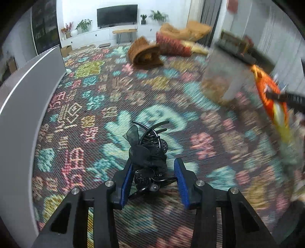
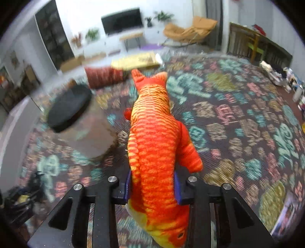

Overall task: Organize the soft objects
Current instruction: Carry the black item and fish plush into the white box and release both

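Plush fish (image 2: 154,145) clamped between right tongs (image 2: 152,186) — tail forward.

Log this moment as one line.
left hand-held gripper: open around black hair accessory bundle | right hand-held gripper: shut on orange striped plush fish

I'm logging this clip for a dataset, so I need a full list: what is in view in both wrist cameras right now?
plush fish: 1, orange with yellow stripes, clamped between the right gripper's pads, above the carpet
black hair accessory bundle: 1, black mesh and beads, between the left gripper's pads, touching the left pad only
clear bin: 1, translucent with dark rim, blurred, on the carpet
carpet: 1, dark with teal, pink and yellow pattern, covers the floor
rolled brown blanket: 1, brown, far carpet
red striped cushion: 1, red, beside the blanket
television: 1, black, far wall
lounge chair: 1, tan, far corner
left gripper: 1, black with blue pads, jaws apart
right gripper: 1, black with blue pads, closed on the fish
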{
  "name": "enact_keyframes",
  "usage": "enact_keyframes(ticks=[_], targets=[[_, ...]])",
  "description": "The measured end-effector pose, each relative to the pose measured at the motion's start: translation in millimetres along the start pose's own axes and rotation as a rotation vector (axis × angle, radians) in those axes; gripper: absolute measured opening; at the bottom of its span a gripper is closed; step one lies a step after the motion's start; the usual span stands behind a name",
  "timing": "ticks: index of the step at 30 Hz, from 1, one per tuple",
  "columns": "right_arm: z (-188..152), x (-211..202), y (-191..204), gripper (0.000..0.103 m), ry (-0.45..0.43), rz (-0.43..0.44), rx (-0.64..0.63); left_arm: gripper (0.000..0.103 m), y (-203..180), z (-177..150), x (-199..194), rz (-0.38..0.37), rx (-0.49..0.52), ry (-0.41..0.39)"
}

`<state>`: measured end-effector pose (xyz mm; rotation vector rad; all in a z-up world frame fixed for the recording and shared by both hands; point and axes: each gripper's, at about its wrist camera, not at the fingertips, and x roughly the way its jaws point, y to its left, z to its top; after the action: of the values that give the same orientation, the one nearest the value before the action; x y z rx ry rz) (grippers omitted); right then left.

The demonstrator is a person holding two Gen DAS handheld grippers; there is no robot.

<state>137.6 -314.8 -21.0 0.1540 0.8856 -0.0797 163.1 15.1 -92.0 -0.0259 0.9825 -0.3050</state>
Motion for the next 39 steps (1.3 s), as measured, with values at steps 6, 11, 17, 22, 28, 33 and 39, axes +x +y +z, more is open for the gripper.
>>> enact_keyframes(ticks=[6, 11, 17, 22, 28, 33, 39], targets=[[4.1, -85.5, 27.5, 0.036, -0.086, 0.175, -0.016, 0.042, 17.8, 3.0, -86.7, -0.154, -0.117, -0.144], [10.7, -134.0, 124.7, 0.036, -0.079, 0.435, -0.074, 0.042, 73.2, 1.9, -171.2, -0.099, -0.135, -0.257], [7.5, -134.0, 300.5, 0.037, 0.056, 0.762, -0.166, 0.042, 182.3, -20.7, -236.1, 0.141, -0.234, -0.29], [-9.4, -107.9, 431.9, 0.076, 0.071, 0.873, -0.259, 0.073, 246.7, -43.3, -241.4, 0.353, -0.309, -0.251], [-30.5, -72.9, 450.5, 0.078, 0.108, 0.858, -0.242, 0.096, 264.1, -67.2, -239.5, 0.443, -0.371, -0.269], [-38.1, -77.4, 416.6, 0.078, 0.029, 0.739, -0.321, 0.096, 246.2, -70.7, -242.3, 0.462, -0.327, -0.305], [-48.9, -74.7, 390.4, 0.078, 0.035, 0.639, -0.352, 0.1, 208.2, -60.7, -245.6, 0.499, -0.243, -0.333]])
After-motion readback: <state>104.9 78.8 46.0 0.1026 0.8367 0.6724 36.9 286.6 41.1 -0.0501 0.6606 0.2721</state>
